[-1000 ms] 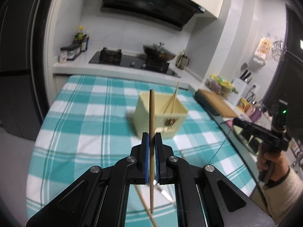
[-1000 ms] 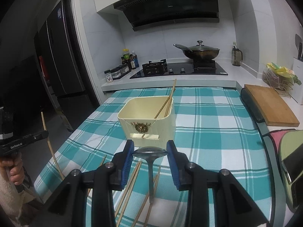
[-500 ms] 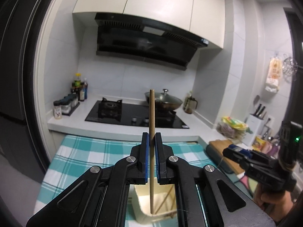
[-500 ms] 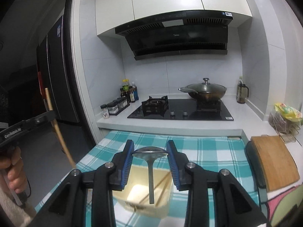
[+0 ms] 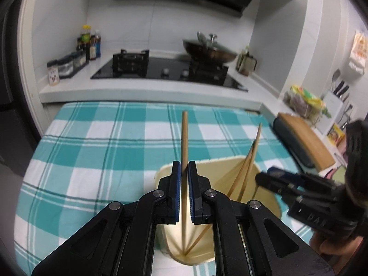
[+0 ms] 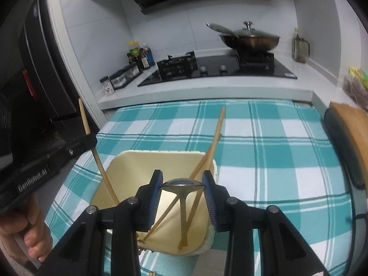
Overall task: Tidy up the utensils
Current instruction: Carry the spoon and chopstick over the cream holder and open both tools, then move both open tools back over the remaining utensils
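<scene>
While clamped, chopstick [image 5: 184,138] bisects hand-held gripper [image 5: 184,179].

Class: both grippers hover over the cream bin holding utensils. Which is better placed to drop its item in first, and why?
Left, probably: the left gripper holds its chopstick upright with the tip near the bin's floor. The right gripper's spoon seems similarly ready.

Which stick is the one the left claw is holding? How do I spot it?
Find the checked cloth, then the cream bin on it. The held chopstick stands straight up between the left claw's blue pads, while the other two lean against the bin's rim.
</scene>
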Demonstrator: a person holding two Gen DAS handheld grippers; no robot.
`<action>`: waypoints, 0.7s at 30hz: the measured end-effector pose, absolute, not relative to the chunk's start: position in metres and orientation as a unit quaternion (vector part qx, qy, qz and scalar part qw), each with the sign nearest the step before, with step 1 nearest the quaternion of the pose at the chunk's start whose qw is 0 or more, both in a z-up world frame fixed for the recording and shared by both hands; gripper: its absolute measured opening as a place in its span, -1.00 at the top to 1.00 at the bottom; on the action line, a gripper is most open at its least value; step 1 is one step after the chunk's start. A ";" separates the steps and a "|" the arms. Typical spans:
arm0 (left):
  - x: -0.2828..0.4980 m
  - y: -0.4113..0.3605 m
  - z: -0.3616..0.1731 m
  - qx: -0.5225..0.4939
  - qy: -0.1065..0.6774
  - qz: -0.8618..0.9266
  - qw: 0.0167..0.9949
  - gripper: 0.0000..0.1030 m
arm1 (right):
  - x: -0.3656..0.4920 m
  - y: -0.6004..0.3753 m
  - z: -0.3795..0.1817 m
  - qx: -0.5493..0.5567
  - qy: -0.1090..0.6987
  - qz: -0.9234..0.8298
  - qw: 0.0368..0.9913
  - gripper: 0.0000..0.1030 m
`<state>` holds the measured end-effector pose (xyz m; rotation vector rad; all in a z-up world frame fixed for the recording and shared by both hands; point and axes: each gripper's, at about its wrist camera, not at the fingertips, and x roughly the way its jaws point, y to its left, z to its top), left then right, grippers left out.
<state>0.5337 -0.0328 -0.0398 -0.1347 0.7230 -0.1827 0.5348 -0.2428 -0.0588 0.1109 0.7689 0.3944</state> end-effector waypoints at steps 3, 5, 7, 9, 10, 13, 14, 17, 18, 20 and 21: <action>0.522 -0.027 -0.034 -0.072 0.366 -0.096 0.923 0.42 | 0.533 -0.249 -0.054 0.074 0.371 0.188 0.906 0.14; 0.501 -0.017 -0.021 -0.064 0.356 -0.099 0.927 0.03 | 0.521 -0.255 -0.041 0.081 0.357 0.193 0.910 0.13; 0.474 -0.006 -0.012 -0.049 0.350 -0.106 0.930 -0.13 | 0.500 -0.261 -0.026 0.067 0.344 0.196 0.916 0.12; 0.441 0.006 -0.009 -0.032 0.355 -0.106 0.928 -0.21 | 0.477 -0.268 -0.017 0.050 0.335 0.198 0.920 0.02; 0.419 0.015 -0.014 -0.022 0.362 -0.104 0.926 -0.33 | 0.464 -0.272 -0.015 0.040 0.334 0.196 0.921 -0.08; 0.358 0.039 -0.042 -0.007 0.385 -0.090 0.918 -0.52 | 0.411 -0.289 -0.027 0.013 0.348 0.191 0.918 -0.11; 0.336 0.049 -0.060 -0.009 0.398 -0.082 0.914 -0.54 | 0.394 -0.296 -0.035 0.009 0.353 0.184 0.917 -0.11; 0.285 0.071 -0.116 -0.026 0.438 -0.047 0.897 -0.55 | 0.340 -0.315 -0.080 -0.002 0.373 0.149 0.916 -0.11; 0.271 0.077 -0.133 -0.040 0.447 -0.034 0.893 -0.55 | 0.321 -0.320 -0.099 -0.005 0.381 0.138 0.914 -0.11; 0.255 0.085 -0.162 -0.065 0.460 -0.013 0.885 -0.55 | 0.290 -0.327 -0.134 -0.007 0.393 0.116 0.912 -0.11; 0.252 0.087 -0.171 -0.071 0.466 -0.004 0.882 -0.55 | 0.279 -0.329 -0.152 -0.008 0.400 0.105 0.911 -0.11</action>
